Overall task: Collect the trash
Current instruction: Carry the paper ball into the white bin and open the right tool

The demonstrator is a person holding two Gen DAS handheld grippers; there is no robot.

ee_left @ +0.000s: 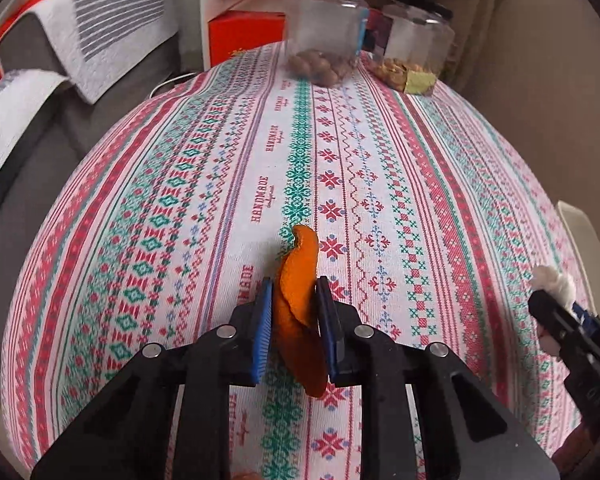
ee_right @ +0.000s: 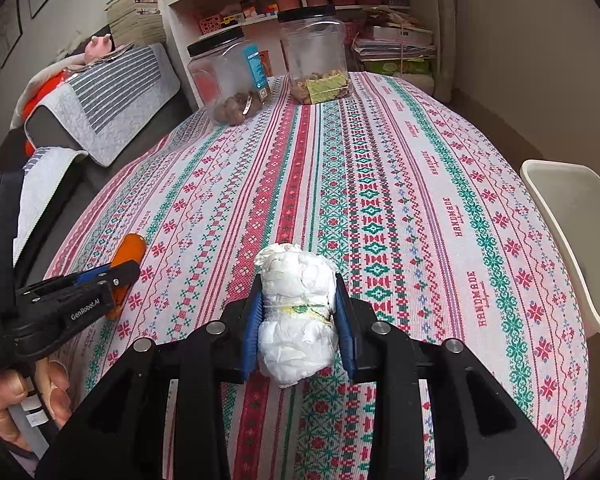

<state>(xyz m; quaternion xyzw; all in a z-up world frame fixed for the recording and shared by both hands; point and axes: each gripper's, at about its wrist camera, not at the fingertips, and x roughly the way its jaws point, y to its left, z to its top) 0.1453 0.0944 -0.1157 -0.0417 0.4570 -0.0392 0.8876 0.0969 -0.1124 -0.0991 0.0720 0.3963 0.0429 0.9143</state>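
- left gripper [ee_left: 293,284]: jaws closed down to a narrow gap on a strip of orange peel [ee_left: 298,300], which is held clear above the tablecloth [ee_left: 420,184]. the peel's long axis runs along the fingers, curling past the tips.
- right gripper [ee_right: 299,282]: jaws closed partway on a crumpled white tissue wad [ee_right: 296,312], squeezed at its middle, with both ends bulging out fore and aft.
- both pieces of trash are already in hand; no other loose trash is visible on the cloth.
- white bin [ee_right: 572,236]: stands off the table's right edge, open mouth up.
- deciding relation: the bin lies to the right and slightly ahead of the right gripper, which is nearer. judged: the tissue goes first, and the left gripper must cross the table's width.
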